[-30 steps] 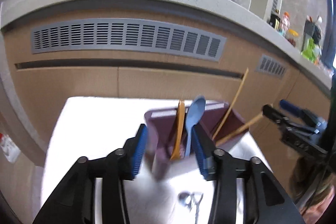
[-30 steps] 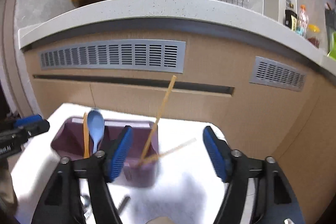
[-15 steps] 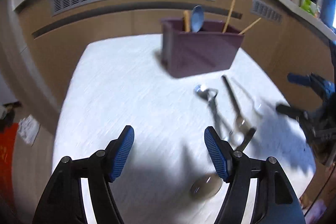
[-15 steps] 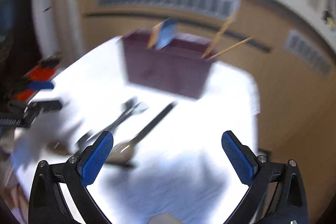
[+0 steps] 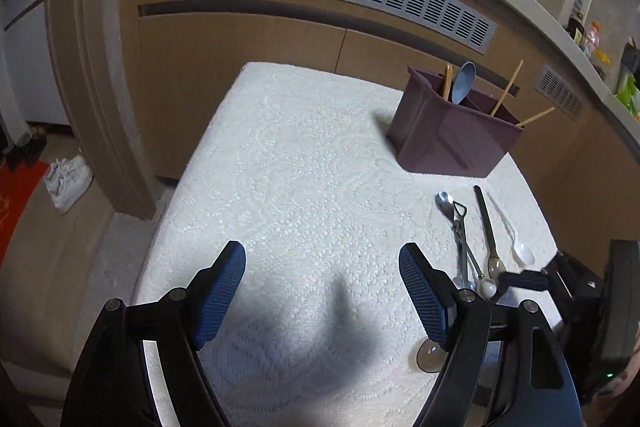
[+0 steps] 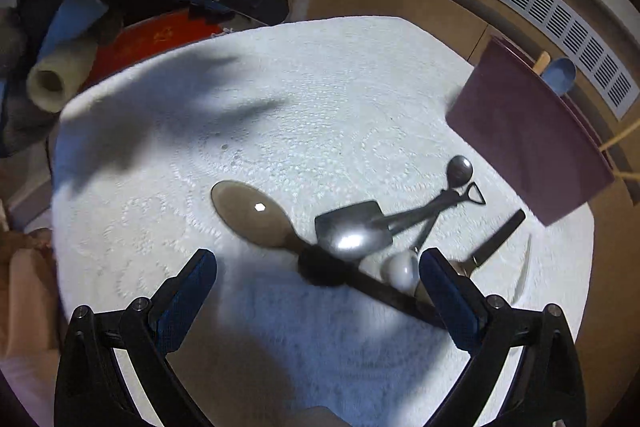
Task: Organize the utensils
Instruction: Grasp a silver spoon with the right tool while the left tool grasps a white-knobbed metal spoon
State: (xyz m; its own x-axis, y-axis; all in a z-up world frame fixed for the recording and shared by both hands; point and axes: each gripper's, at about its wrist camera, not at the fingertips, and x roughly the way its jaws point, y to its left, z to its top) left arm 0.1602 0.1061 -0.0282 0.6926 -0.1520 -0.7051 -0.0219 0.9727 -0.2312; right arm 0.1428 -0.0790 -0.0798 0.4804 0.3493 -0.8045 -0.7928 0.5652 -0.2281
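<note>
Spoons (image 6: 352, 239) lie heaped just ahead of my right tongs (image 6: 316, 289), both tongs released and empty; holder (image 6: 524, 143) beyond. I should close on one handle only, lifting clear of neighbours.

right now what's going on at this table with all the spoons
A person holding a claw in each hand is sorting utensils into the purple holder, which already has a blue spoon and chopsticks in it. Both the left claw and right claw are open and empty. The right one hovers over the loose pile: a brown spoon, metal spoons and others lying on the white tablecloth.
</note>
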